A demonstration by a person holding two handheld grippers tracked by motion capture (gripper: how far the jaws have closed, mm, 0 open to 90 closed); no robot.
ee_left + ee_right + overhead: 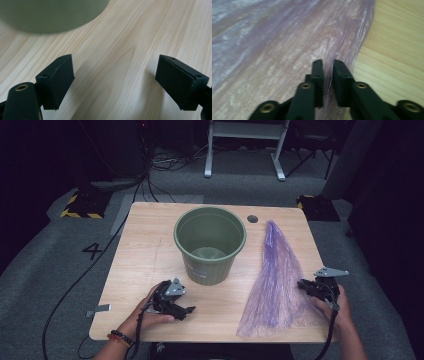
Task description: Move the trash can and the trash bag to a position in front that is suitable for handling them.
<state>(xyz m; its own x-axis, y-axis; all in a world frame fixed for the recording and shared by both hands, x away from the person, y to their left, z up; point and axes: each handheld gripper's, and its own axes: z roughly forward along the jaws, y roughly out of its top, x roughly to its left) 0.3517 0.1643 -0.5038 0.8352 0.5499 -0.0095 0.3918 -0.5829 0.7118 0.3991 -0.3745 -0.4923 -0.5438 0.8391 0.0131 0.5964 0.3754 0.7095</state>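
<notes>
A: Item one, bucket (210, 242): olive green, plain, with a pale label low on its side. Bench (145, 260): light wood grain.
B: Item two, bag (277, 280): translucent purple, finely streaked lengthwise. Left tool (189, 310) and right tool (302, 284): black, with grey top plates.

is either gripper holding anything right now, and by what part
The right gripper is pinched on the purple plastic bag, at its right side edge toward the wide end. The left gripper holds nothing: its jaws stand wide apart over the table.
</notes>
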